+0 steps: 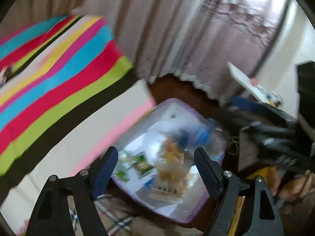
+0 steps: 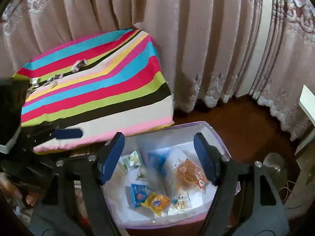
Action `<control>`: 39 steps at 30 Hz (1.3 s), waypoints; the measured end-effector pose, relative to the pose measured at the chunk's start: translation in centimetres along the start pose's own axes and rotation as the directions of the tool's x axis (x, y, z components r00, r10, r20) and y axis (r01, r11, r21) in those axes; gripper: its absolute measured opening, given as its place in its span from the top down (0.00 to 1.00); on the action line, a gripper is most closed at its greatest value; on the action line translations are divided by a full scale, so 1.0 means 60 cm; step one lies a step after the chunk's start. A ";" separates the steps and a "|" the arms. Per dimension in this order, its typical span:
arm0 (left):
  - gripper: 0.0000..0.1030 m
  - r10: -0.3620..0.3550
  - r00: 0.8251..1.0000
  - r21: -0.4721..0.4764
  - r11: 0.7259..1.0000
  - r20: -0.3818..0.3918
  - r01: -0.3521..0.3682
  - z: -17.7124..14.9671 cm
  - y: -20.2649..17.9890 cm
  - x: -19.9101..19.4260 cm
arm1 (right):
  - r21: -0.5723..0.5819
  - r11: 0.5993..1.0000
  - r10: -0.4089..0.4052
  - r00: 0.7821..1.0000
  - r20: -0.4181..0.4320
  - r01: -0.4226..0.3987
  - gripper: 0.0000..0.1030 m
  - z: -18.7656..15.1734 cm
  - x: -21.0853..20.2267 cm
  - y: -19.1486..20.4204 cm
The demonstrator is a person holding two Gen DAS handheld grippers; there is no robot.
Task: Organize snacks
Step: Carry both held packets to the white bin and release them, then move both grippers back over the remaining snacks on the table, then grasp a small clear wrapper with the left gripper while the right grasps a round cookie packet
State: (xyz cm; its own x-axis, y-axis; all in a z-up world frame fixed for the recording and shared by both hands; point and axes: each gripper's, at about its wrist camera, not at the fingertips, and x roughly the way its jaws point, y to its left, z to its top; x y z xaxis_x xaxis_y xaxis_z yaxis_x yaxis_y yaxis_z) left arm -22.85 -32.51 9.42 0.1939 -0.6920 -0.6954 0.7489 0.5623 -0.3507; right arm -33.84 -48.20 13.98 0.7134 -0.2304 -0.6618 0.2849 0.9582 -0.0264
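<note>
A clear box with a purple rim [image 2: 214, 131] stands on the floor beside a striped table and holds several snack packets: an orange one [image 2: 190, 174], a yellow one [image 2: 156, 202], a blue one [image 2: 138, 194], a green-white one [image 2: 132, 161]. My right gripper [image 2: 159, 158] is open and empty above the box. My left gripper [image 1: 154, 172] is open and empty over the same box [image 1: 202, 200], in a blurred view. A few small wrapped snacks [image 2: 78, 64] lie on the striped cloth [image 2: 94, 90] at its far left.
Beige curtains [image 2: 196, 39] hang behind the table and box. Dark wood floor [image 2: 246, 122] lies to the right of the box. White furniture [image 2: 307, 106] stands at the far right. The other gripper shows in each view [image 1: 275, 135] [image 2: 65, 133].
</note>
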 end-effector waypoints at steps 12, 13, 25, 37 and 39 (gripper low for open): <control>0.20 0.505 0.858 -0.351 0.823 0.091 -0.447 -0.050 0.345 -0.154 | -0.139 0.943 0.288 0.951 -0.115 -0.303 0.27 0.084 0.189 0.266; 0.20 0.537 0.839 -0.384 0.794 0.081 -0.471 -0.059 0.379 -0.171 | -0.153 0.932 0.311 0.941 -0.131 -0.330 0.27 0.092 0.211 0.296; 0.19 0.714 0.699 -0.592 0.548 -0.037 -0.591 -0.055 0.692 -0.261 | -0.202 0.819 0.463 0.827 -0.318 -0.537 0.23 0.226 0.473 0.637; 0.19 0.691 0.722 -0.349 0.667 -0.042 -0.659 0.038 0.881 -0.226 | -0.451 0.758 0.392 0.882 -0.263 -0.472 0.62 0.266 0.574 0.858; 0.19 0.684 0.728 -0.271 0.693 -0.044 -0.668 0.059 0.900 -0.205 | -0.439 0.774 0.392 0.890 -0.234 -0.456 0.62 0.264 0.564 0.816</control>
State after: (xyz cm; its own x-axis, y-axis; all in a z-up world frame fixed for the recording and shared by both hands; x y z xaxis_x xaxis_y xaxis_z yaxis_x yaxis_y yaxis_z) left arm 17.46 4.74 1.26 0.6256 -0.0992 -0.7738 0.2177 0.9747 0.0510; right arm 14.37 -11.74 2.15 0.5971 0.2097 -0.7743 -0.3855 0.9215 -0.0477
